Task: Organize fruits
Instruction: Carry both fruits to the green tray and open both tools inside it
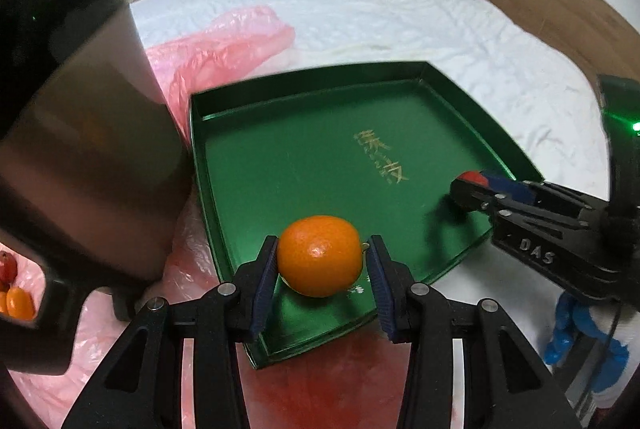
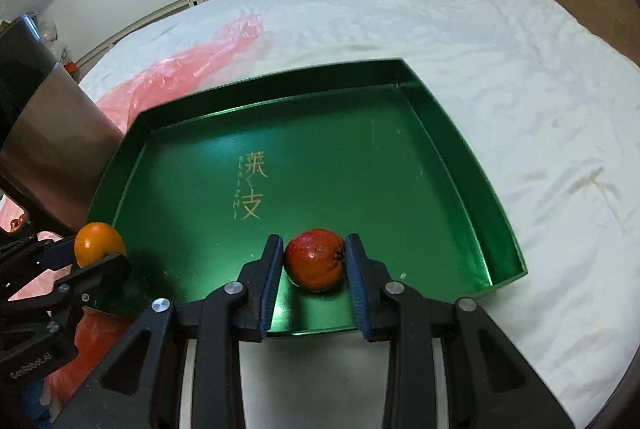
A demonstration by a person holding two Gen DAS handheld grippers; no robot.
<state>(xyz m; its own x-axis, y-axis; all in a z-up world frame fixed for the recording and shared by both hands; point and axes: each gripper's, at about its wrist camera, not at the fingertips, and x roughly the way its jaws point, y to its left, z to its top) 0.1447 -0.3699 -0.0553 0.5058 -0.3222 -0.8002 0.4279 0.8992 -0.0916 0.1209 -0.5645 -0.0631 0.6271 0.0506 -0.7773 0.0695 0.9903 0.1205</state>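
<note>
Both fruits are in hand, none set down yet. Left gripper (image 1: 322, 257) fingers pinch an orange mandarin (image 1: 320, 255) over the green tray (image 2: 472, 165) near its 7 o'clock corner. Right gripper (image 2: 314, 261) fingers pinch a red fruit (image 2: 315, 259) over the 6 o'clock edge. The tray floor is bare, with low walls all round. More fruit (image 1: 12, 293) waits on the pink bag (image 1: 224, 41) at 9 o'clock. White bed (image 2: 520, 69) beyond.

In the left wrist view a dark blurred sleeve (image 1: 80, 133) hid much of the pink plastic bag (image 1: 224, 41), and some small fruits (image 1: 16, 293) at the left edge were cut off. The right gripper (image 1: 470, 189) covered most of the red fruit (image 1: 474, 178) there, and the blue object (image 1: 576, 333) under it was too blurred to identify.
</note>
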